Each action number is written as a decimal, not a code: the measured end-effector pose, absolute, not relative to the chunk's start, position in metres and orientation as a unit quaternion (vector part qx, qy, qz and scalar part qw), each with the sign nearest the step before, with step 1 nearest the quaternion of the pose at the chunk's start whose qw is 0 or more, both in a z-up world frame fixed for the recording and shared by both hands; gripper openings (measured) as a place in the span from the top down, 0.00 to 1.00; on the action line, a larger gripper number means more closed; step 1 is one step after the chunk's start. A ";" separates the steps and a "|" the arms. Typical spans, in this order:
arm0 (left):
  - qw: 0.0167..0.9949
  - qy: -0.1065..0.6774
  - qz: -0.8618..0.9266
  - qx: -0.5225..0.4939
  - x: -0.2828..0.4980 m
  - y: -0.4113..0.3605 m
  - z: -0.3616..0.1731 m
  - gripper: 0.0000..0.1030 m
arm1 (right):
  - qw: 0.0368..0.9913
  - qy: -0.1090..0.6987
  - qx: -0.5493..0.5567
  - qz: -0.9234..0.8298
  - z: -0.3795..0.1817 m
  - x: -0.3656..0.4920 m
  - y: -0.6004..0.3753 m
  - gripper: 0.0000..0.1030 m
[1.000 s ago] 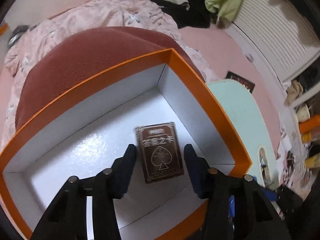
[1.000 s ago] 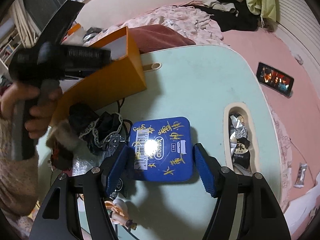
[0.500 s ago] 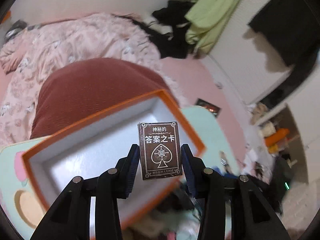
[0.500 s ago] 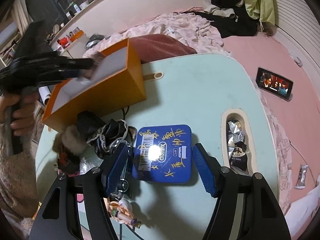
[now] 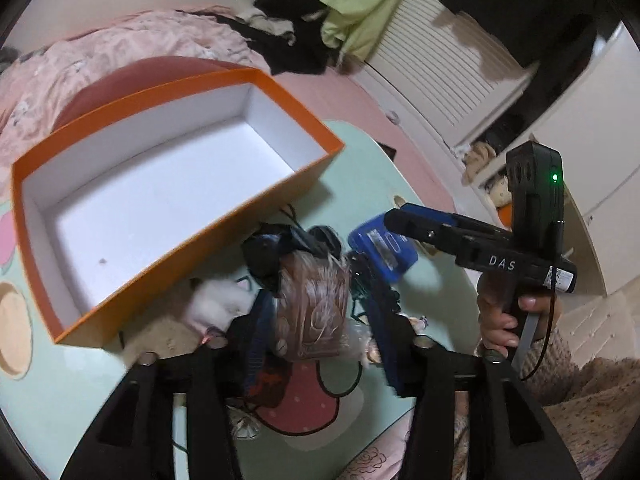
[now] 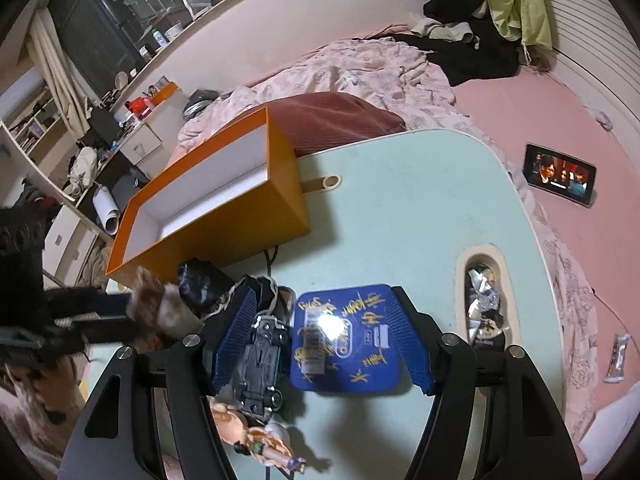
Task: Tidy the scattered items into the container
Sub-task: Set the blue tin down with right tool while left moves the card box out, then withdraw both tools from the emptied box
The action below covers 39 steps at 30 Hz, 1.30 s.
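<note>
Nearest, in the left wrist view: left tongs point(image 5: 316, 304) spread, jaws just opened wider, straddling a blurred brown boxy thing point(image 5: 312, 316) without pinching it. Too smeared to name for sure. Lies among the clutter on the tabletop point(image 6: 400, 200), just beside the orange box point(image 5: 224, 236), not in it.

In the right wrist view: right tongs point(image 6: 324, 298) spread too, hanging astride a blue tin point(image 6: 344, 344) with yellow lettering and a grey toy car point(image 6: 260, 360) close beside it, pressing on neither.

Beyond the pile: the open container, white inside, only a speck on its floor.

Reads as an early step, with nothing packed yet. Calls next for closing squarely on one item alone, likely the tin with the car left outside the pads, then lifting clear of the rim and letting go over the white floor.
</note>
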<state>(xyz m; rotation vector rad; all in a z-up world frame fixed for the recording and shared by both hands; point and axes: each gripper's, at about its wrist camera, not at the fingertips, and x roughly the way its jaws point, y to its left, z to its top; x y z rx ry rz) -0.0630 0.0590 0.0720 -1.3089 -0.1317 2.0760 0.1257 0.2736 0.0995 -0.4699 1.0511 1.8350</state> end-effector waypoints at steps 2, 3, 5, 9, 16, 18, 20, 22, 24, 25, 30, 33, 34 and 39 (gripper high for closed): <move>0.328 -0.080 0.810 -0.478 -0.060 0.041 0.079 0.38 | 0.469 0.425 -0.187 0.751 0.104 0.124 0.279 0.34; 0.327 -0.098 0.817 -0.465 -0.060 0.030 0.084 0.36 | 0.469 0.425 -0.180 0.753 0.107 0.124 0.282 0.34; 0.311 -0.138 0.834 -0.433 -0.061 0.005 0.092 0.36 | 0.464 0.436 -0.150 0.757 0.115 0.126 0.293 0.34; 0.166 -0.185 0.900 -0.359 -0.062 -0.050 0.104 0.26 | 0.465 0.436 -0.118 0.761 0.129 0.118 0.321 0.34; 0.135 -0.193 0.870 -0.432 -0.100 -0.059 0.063 0.26 | 0.485 0.407 -0.212 0.744 0.129 0.069 0.367 0.34; 0.155 -0.195 0.859 -0.448 -0.112 -0.049 0.053 0.25 | 0.471 0.427 -0.224 0.739 0.120 0.065 0.366 0.35; 0.149 -0.185 0.863 -0.446 -0.119 -0.042 0.051 0.24 | 0.453 0.446 -0.224 0.739 0.111 0.064 0.360 0.41; 0.150 -0.169 0.868 -0.442 -0.134 -0.033 0.054 0.24 | 0.465 0.443 -0.228 0.732 0.107 0.064 0.352 0.41; 0.150 -0.167 0.868 -0.444 -0.142 -0.030 0.057 0.24 | 0.477 0.445 -0.220 0.725 0.107 0.069 0.348 0.41; 0.151 -0.163 0.867 -0.445 -0.146 -0.029 0.057 0.24 | 0.479 0.449 -0.216 0.723 0.107 0.070 0.348 0.41; 0.152 -0.179 0.869 -0.435 -0.152 -0.039 0.056 0.24 | 0.471 0.452 -0.216 0.726 0.108 0.069 0.355 0.40; 0.155 -0.196 0.876 -0.413 -0.138 -0.050 0.065 0.24 | 0.473 0.446 -0.211 0.730 0.111 0.067 0.355 0.40; 0.154 -0.193 0.882 -0.401 -0.132 -0.053 0.070 0.24 | 0.483 0.436 -0.203 0.732 0.116 0.067 0.350 0.40; 0.163 -0.150 0.905 -0.364 -0.084 -0.052 0.092 0.18 | 0.510 0.354 -0.192 0.760 0.140 0.062 0.306 0.40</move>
